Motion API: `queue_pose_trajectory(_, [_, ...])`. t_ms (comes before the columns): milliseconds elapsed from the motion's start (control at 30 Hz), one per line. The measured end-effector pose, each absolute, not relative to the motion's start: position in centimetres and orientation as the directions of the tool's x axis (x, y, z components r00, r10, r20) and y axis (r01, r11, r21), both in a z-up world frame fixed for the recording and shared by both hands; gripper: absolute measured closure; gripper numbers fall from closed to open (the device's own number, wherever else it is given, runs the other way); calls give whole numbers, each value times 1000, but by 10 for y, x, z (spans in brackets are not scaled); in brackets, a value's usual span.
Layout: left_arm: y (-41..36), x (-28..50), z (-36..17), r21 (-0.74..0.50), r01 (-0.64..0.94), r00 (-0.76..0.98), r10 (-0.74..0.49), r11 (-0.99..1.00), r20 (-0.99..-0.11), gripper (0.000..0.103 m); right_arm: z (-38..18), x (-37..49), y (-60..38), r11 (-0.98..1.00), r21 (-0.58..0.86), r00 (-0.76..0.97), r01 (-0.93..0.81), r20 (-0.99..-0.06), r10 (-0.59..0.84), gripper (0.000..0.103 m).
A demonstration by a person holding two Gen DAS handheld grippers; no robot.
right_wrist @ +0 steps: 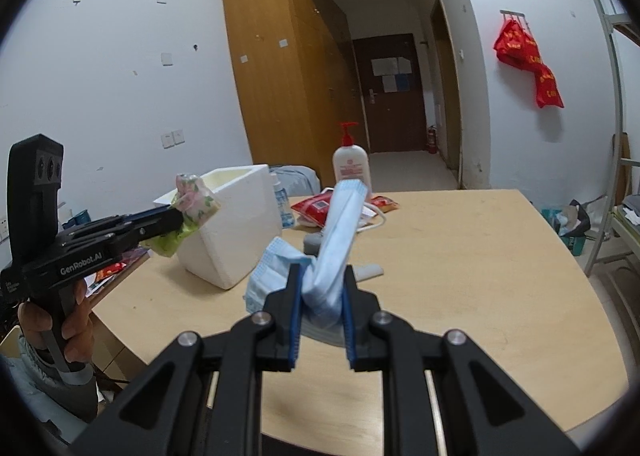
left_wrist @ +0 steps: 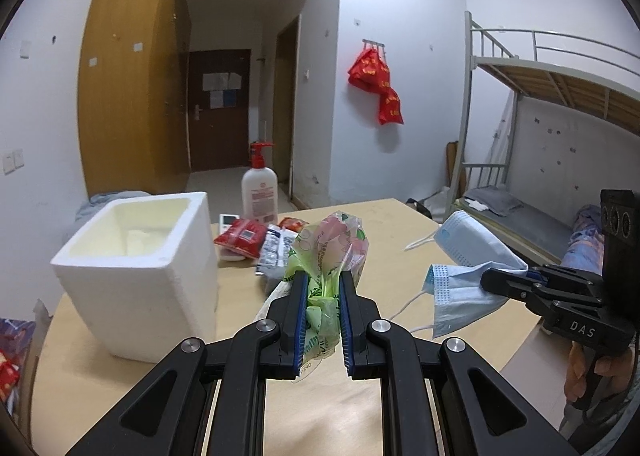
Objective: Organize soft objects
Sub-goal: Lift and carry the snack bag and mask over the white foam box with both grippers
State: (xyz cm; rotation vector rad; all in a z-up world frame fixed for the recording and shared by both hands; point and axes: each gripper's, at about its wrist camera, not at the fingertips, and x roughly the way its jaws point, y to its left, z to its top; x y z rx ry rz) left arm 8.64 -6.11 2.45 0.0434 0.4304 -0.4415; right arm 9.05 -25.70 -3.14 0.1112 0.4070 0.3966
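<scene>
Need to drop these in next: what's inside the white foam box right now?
In the left wrist view, the white foam box shows only bare cream inner walls and part of the floor, no items. Its near wall hides the front of the floor, so something low there can't be ruled out.

We see a crumpled green-and-pink floral plastic packet (left_wrist: 326, 256) pinched between the left jaws, poking up past their tips. Pale blue face masks (right_wrist: 328, 256) (folded, ear loops dangling) are bunched between the right jaws.
</scene>
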Motion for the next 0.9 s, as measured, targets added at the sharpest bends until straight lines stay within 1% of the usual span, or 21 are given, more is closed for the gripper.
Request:
queue_pose_trajectory(100, [-52, 80, 27, -50, 399, 830, -384, 916, -404, 87, -32, 91, -250, 907, 183, 833, -379, -360, 420, 82])
queue_pose_trajectory(367, [-27, 68, 28, -48, 327, 854, -316, 944, -413, 87, -29, 97, -226, 873, 171, 797, -457, -358, 487, 82])
queue_pose_trajectory(600, [-1, 55, 32, -54, 254, 884, -254, 966, -393, 87, -25, 102, -200, 834, 161, 758, -528, -354, 548, 82])
queue_pose_trajectory(900, [30, 43, 27, -62, 150, 899, -162, 987, -406, 87, -20, 108, -162, 772, 144, 700, -619, -346, 625, 82])
